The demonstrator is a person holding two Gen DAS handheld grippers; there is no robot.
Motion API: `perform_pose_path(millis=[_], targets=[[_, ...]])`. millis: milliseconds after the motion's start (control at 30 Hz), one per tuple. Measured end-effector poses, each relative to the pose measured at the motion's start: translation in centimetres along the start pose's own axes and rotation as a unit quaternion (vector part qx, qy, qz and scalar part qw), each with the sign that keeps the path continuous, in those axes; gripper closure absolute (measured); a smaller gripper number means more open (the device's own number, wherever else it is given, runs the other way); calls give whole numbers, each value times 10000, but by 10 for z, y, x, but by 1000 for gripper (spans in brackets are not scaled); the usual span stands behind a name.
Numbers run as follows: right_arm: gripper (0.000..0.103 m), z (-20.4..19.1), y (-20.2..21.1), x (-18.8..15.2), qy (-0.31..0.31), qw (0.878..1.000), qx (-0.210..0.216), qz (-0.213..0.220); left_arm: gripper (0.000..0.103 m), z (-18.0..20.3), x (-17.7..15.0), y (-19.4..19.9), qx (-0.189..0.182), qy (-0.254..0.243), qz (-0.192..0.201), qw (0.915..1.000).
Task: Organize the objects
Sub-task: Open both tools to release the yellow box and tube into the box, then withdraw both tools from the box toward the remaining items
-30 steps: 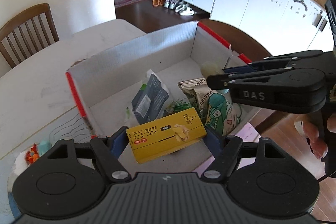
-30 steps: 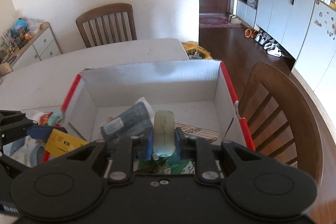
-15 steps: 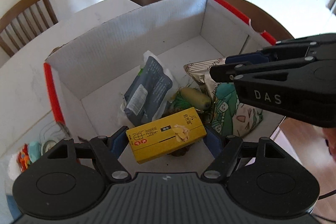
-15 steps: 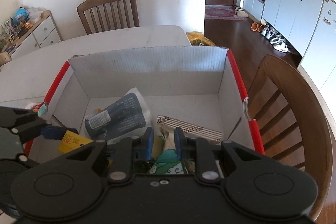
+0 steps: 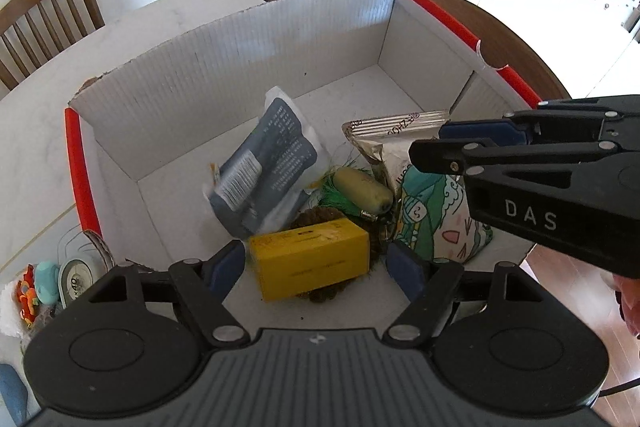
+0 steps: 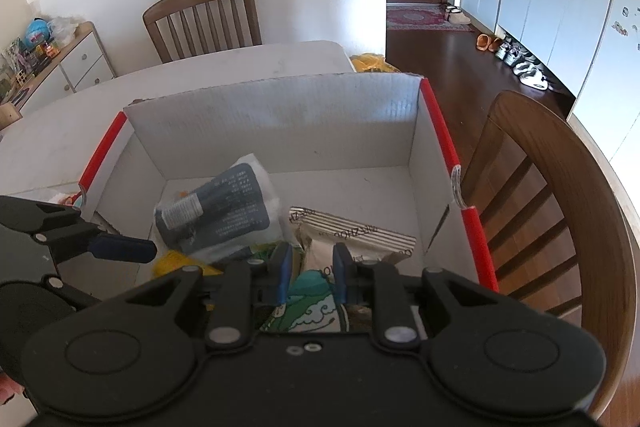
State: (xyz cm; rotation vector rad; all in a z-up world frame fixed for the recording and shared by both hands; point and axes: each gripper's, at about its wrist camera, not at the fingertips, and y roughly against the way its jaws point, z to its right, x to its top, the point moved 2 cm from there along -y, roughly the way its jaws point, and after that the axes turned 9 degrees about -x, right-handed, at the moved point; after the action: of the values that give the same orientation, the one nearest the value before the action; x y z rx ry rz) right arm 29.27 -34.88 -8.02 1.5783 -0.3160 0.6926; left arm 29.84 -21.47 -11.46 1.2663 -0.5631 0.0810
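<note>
left gripper (image 5: 316,263) jaws spread, empty | right gripper (image 6: 308,267) parted, empty | yellow rectangular cardboard carton (image 5: 310,259): light, stiff; grip long sides

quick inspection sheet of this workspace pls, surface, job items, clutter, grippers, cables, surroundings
surface: pale table, cardboard box with red-edged sides standing on it
job's things: yellow carton inside the box between the left pads; grey pouch, pale green cylinder and illustrated snack bag on the box floor
clutter: small toys on the table outside the box
grippers: left gripper open, pads clear of the carton; right gripper open and empty above the snack bag
cables: nothing seen
surroundings: wooden chair at the far side, another wooden chair beside the box, white cabinets
</note>
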Motion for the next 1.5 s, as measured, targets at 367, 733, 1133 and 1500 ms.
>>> perform_pose_path(millis=[367,733,1133,1500], targets=[[81,-5,11,-2,-7,10000,8,25,25,2,-2,26,-86,-56,409,9991],[80,-23,39,-1,-97,9997,75,215,25,-10,-16,68,-208,-30,844,9962],[68,-57,67,-5,-151,9994,60,297,23,-50,-40,111,-252,106,1157,9929],[43,-98,88,-15,-184,9988,-18,456,20,-97,-66,146,-228,149,1326,9908]])
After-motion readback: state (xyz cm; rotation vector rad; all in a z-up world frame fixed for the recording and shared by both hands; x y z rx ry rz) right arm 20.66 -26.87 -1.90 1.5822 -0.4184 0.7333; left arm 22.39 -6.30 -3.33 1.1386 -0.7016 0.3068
